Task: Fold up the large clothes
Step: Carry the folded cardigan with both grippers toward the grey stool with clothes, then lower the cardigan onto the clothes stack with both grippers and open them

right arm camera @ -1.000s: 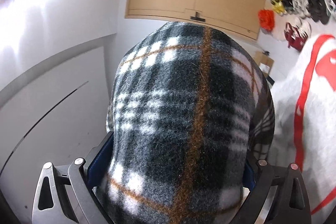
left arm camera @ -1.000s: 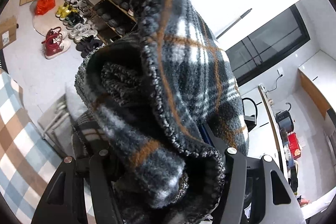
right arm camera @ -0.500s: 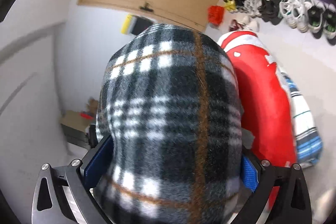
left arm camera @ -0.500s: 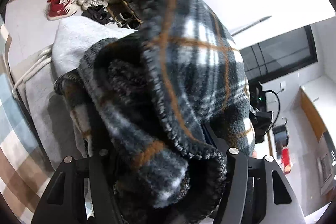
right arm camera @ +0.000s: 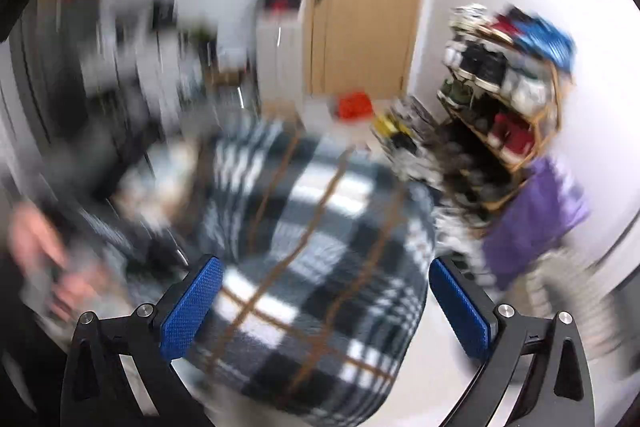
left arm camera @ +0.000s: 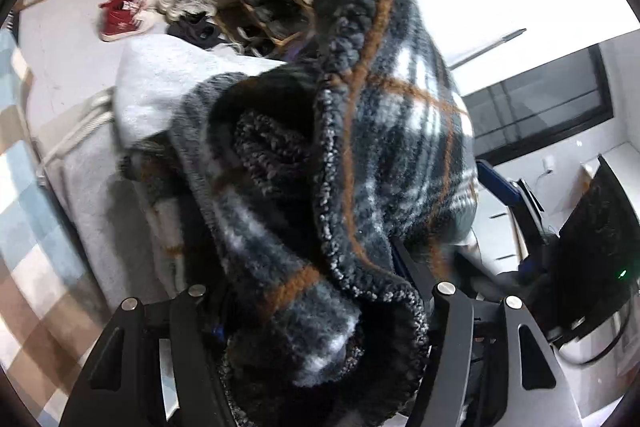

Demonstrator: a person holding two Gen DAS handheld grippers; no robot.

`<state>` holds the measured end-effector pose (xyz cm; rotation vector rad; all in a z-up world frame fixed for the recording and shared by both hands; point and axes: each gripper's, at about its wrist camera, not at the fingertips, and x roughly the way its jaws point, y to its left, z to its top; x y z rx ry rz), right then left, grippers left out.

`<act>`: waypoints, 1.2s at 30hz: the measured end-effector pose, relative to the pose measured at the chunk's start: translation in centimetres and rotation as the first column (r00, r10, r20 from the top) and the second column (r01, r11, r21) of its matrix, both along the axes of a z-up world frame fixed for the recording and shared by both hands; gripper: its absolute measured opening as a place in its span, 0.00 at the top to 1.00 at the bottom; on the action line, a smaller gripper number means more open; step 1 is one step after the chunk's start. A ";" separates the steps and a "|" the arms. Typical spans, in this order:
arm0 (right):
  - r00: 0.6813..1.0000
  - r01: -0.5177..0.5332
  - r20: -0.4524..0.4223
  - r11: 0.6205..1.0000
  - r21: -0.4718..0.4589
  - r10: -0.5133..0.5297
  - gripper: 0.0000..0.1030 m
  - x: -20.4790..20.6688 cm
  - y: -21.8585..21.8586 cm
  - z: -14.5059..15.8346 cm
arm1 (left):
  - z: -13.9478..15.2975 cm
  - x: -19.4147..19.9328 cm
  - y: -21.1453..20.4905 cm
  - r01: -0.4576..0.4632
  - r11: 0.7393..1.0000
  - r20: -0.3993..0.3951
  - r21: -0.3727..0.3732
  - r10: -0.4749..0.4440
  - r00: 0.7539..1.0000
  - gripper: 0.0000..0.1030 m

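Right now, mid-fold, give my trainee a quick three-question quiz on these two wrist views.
1. True or false: the left claw grips a bunch of the plaid garment.
2. In the right wrist view, what hangs by the shoe rack? A: a purple cloth. B: a yellow towel. C: a green bag.
3. Fill in: the pads of the right claw are coloured ____.

Key: 1 true; 2 A; 3 blue.
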<state>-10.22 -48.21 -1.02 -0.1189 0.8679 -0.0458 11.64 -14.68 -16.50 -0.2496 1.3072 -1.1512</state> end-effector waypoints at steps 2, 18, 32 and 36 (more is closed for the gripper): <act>0.998 0.021 -0.065 0.999 0.035 -0.018 0.00 1.5 -0.1 -0.9 | 0.2 0.1 0.6 -0.014 1.000 -0.006 0.005 0.014 1.000 0.43; 0.995 -0.028 -0.092 1.000 0.007 0.029 0.00 5.3 0.6 -3.7 | 9.4 1.3 1.6 -0.007 0.998 0.197 -0.064 0.020 0.980 0.43; 0.985 -0.172 0.066 0.918 0.358 0.158 0.00 -0.9 -2.7 2.5 | 4.7 5.0 -1.4 -0.066 0.997 0.004 -0.028 0.066 0.998 0.43; 0.976 -0.108 -0.107 0.850 0.516 0.190 0.00 0.5 -2.9 0.8 | 4.5 4.7 -0.9 -0.064 0.998 0.004 -0.025 0.064 0.998 0.43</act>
